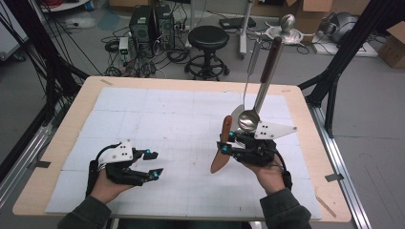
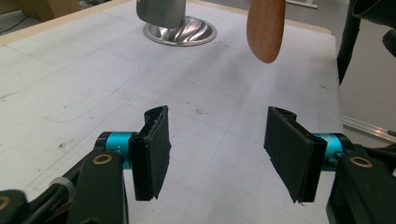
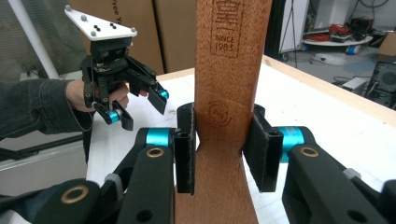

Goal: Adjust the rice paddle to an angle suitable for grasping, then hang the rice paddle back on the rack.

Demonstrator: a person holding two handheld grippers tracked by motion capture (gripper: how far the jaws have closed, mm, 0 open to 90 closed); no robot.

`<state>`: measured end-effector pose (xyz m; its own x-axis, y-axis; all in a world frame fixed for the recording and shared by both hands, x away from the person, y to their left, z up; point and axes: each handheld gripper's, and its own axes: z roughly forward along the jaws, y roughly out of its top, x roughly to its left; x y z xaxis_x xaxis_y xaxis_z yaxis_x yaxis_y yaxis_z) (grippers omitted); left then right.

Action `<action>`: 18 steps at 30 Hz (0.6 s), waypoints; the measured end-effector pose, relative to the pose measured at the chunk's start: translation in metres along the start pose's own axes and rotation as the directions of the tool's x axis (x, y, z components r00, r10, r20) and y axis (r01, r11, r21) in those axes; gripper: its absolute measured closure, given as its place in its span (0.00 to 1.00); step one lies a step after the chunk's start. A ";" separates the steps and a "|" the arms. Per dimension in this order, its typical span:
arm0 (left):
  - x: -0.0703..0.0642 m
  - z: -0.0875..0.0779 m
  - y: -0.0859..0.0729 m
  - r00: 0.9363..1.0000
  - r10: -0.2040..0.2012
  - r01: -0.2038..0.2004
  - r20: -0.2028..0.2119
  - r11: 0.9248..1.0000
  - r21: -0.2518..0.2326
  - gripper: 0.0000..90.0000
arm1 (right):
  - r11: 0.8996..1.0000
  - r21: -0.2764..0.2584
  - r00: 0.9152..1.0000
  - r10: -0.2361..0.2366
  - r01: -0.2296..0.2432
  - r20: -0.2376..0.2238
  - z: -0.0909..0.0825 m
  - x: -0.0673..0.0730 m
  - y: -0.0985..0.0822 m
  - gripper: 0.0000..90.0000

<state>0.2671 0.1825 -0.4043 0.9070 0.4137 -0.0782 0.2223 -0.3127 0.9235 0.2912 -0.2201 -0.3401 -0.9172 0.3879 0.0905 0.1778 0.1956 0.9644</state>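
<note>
My right gripper (image 1: 225,147) is shut on a wooden spatula (image 1: 218,160), held above the white mat with its rounded blade toward me. In the right gripper view the pads (image 3: 186,149) press on the spatula's narrow neck (image 3: 229,70). My left gripper (image 1: 155,163) is open at the front left with nothing between its jaws (image 2: 217,149), and it faces the spatula's tip (image 2: 266,28). It is also in the right gripper view (image 3: 140,109), held in a hand. Behind the right gripper stands a steel utensil holder (image 2: 180,30) with two long utensils (image 1: 265,76) rising from it.
A white gridded mat (image 1: 153,119) covers the wooden table (image 1: 62,138). Beyond the far edge are a black stool (image 1: 208,38), computer towers (image 1: 152,24) and cables on the floor. Black frame posts (image 1: 334,71) flank the table.
</note>
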 end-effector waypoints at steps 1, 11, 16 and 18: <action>0.000 -0.001 0.000 1.000 -0.001 0.001 -0.003 1.000 0.001 0.44 | 1.000 -0.001 1.000 0.001 -0.001 0.003 -0.002 0.000 0.001 0.74; 0.004 -0.005 -0.001 1.000 -0.009 0.009 -0.018 1.000 0.000 0.43 | 1.000 -0.022 0.999 0.001 0.000 0.037 -0.024 -0.004 0.005 0.74; 0.004 -0.004 -0.001 1.000 -0.009 0.010 -0.020 1.000 0.006 0.42 | 1.000 -0.026 0.999 0.001 0.001 0.051 -0.033 -0.006 0.007 0.74; 0.004 -0.004 -0.001 1.000 -0.011 0.011 -0.020 1.000 0.004 0.42 | 1.000 -0.025 0.998 0.000 0.001 0.055 -0.037 -0.006 0.008 0.74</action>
<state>0.2690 0.1878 -0.4037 0.8973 0.4340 -0.0806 0.2333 -0.3114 0.9212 0.2855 -0.2540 -0.3241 -0.8962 0.4371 0.0765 0.1675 0.1735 0.9705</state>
